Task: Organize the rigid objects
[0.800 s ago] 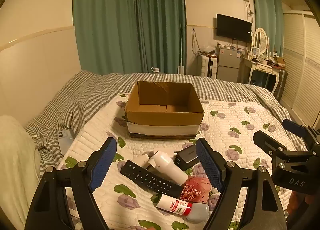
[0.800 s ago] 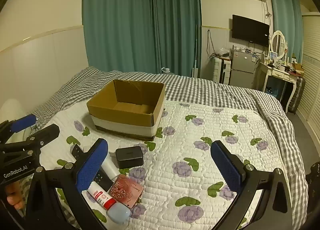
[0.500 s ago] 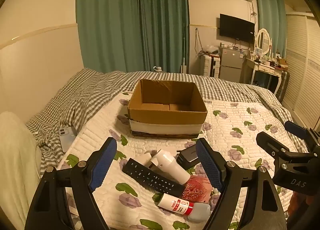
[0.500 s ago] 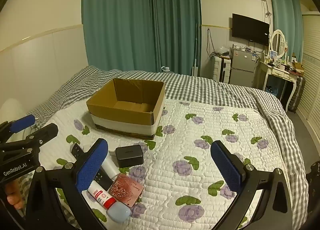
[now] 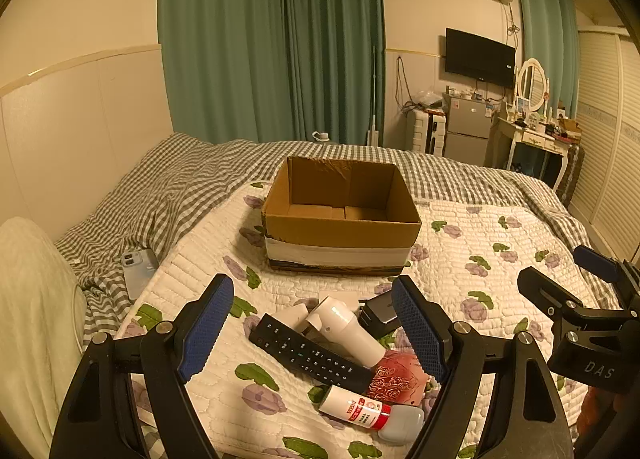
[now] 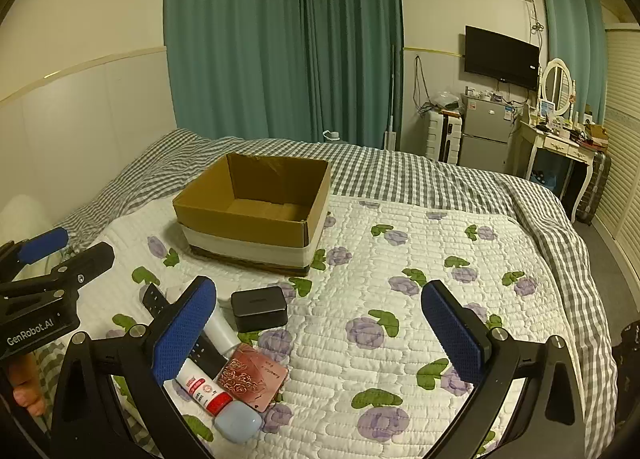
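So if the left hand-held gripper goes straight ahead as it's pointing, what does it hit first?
Probably the white cylindrical bottle lying over the black remote, both between the open left hand-held gripper fingers; the cardboard box sits beyond. Depth is uncertain.

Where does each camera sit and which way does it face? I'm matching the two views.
Left wrist: on the left gripper, facing the cardboard box across the bed; its open fingers show, and the right gripper at the right edge.
Right wrist: on the right gripper, facing the same way; its open fingers and the left gripper show.
Shared: the box, the remote, the black case.
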Tool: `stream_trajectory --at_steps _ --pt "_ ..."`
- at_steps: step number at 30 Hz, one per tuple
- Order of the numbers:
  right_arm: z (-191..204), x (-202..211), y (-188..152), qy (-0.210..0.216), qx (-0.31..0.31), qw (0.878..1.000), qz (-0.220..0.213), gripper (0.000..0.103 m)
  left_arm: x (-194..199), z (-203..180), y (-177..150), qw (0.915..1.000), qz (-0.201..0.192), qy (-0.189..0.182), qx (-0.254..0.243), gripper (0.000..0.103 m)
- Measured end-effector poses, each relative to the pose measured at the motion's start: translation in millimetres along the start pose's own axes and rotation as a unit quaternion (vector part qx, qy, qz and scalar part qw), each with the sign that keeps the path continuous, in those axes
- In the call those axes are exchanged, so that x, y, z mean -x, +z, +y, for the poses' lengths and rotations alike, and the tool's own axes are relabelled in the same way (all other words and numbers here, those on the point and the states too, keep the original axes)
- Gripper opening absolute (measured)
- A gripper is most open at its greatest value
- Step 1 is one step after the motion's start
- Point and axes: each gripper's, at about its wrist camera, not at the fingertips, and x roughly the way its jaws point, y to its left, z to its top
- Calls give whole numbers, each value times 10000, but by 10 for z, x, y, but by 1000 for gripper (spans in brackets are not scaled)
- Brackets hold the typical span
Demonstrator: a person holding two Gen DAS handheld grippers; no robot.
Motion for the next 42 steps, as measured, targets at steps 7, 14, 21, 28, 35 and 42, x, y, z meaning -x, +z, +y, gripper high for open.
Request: stream_trajectory --at_steps 7,14,21,28,35,42 --pt "26 11 -7 7 31 10000 0 103 8 -13 -14 10000 -4 -3 -8 84" --pt "29 7 -5 2 35 10000 4 103 0 -29 -30 10000 7 -2 -29 84" --pt "29 9 -8 4 35 10000 -5 103 0 -29 -31 10000 2 -2 -29 84" --pt "33 4 0 8 43 10000 6 103 -11 -39 -36 10000 9 -8 -50 84" --pt "30 4 0 4 37 10000 11 103 -16 -46 -44 10000 18 -3 -51 84" --pt "39 -8 -13 14 54 10000 28 103 -29 -61 -44 10000 38 5 -70 84"
